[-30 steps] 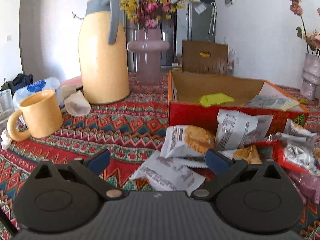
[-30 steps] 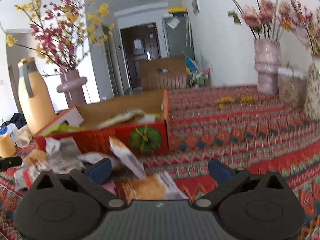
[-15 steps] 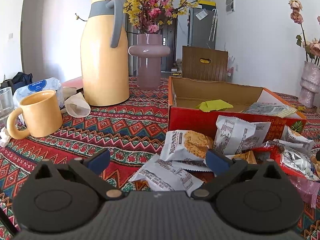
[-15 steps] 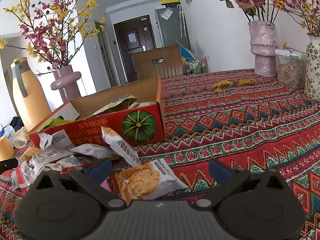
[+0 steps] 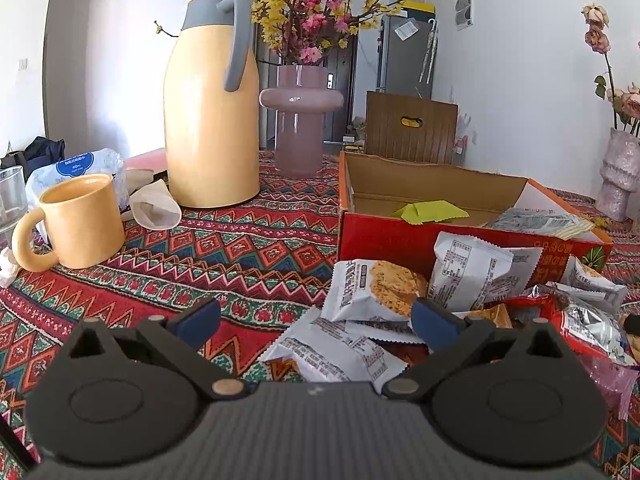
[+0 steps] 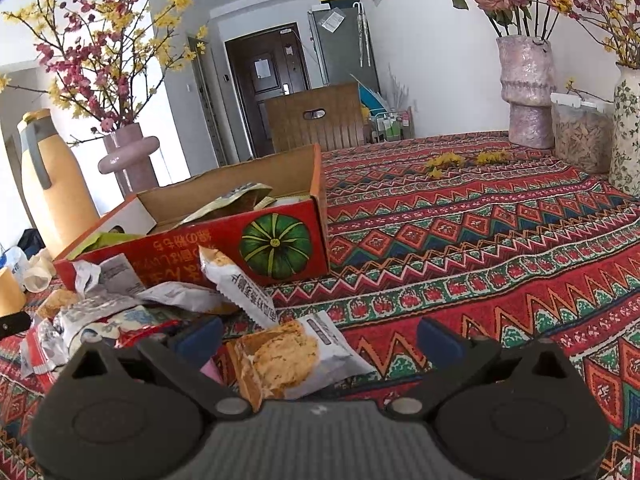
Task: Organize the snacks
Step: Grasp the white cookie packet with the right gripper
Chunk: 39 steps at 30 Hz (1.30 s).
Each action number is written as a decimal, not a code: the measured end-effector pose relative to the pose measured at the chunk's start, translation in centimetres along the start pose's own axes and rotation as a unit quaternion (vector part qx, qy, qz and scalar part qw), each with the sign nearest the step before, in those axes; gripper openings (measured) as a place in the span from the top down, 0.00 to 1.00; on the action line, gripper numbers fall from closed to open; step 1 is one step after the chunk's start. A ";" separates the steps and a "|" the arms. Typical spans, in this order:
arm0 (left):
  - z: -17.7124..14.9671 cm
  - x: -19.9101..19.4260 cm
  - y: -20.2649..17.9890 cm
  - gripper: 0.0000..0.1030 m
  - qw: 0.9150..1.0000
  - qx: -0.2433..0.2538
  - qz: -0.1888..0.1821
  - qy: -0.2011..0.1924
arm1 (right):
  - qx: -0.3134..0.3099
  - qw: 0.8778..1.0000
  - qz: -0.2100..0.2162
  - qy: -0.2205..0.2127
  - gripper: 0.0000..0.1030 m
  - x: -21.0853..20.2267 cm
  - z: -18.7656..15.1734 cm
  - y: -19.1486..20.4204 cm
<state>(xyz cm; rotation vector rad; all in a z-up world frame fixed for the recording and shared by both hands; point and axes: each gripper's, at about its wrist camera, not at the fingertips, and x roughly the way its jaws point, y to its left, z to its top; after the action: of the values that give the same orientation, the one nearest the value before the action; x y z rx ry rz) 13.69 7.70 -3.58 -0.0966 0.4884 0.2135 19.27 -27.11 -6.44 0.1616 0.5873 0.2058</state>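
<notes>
A red cardboard box [image 5: 400, 236] stands open on the patterned cloth, with a yellow-green packet [image 5: 428, 212] and a pale packet inside. In front of it lies a heap of snack packets. My left gripper [image 5: 314, 320] is open, low over a white packet [image 5: 340, 354], with a cookie packet [image 5: 374, 290] just beyond. In the right wrist view the same box [image 6: 224, 236] shows a green pumpkin print. My right gripper [image 6: 316, 334] is open, and a cookie packet [image 6: 292, 354] lies between its fingers, untouched.
A tall yellow jug [image 5: 212, 112], a pink vase [image 5: 300, 120] and a yellow mug [image 5: 76, 220] stand to the left. Vases [image 6: 526, 92] and a clear container [image 6: 578, 132] line the far right. A wooden chair back [image 6: 316, 118] is behind the table.
Both grippers have sunk lower and closer to the packet heap. The right one now has the cookie packet between its fingers. Both stayed open.
</notes>
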 end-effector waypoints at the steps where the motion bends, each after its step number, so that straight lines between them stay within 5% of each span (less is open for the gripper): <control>1: 0.0 0.0 0.0 0.00 1.000 -0.001 0.000 0.000 | -0.007 1.000 -0.001 0.007 0.00 0.2 0.0 0.2; 9: 0.0 -0.1 0.1 0.00 1.000 -0.002 -0.001 0.000 | -0.035 0.997 -0.015 0.067 0.01 2.1 0.3 1.2; 14: 0.0 -0.1 0.1 0.00 1.000 -0.003 -0.001 0.000 | -0.062 0.997 -0.017 0.052 0.36 1.7 -0.1 1.9; 21: -0.1 -0.1 0.2 0.00 1.000 -0.004 -0.003 -0.003 | -0.049 0.998 -0.007 0.033 0.50 1.1 0.0 1.6; 28: -0.1 -0.2 0.2 0.00 1.000 -0.004 -0.004 -0.003 | -0.002 0.999 -0.006 -0.036 0.52 -1.2 -0.1 -0.1; 39: 0.1 0.0 0.4 0.00 1.000 -0.010 0.007 0.005 | 0.000 0.999 0.001 -0.041 0.52 -1.3 -0.1 -0.2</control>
<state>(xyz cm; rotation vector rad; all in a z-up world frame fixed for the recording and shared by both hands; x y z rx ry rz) 13.64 8.06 -3.55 -0.1140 0.4974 0.2316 18.20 -27.57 -5.92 0.1693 0.5051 0.1994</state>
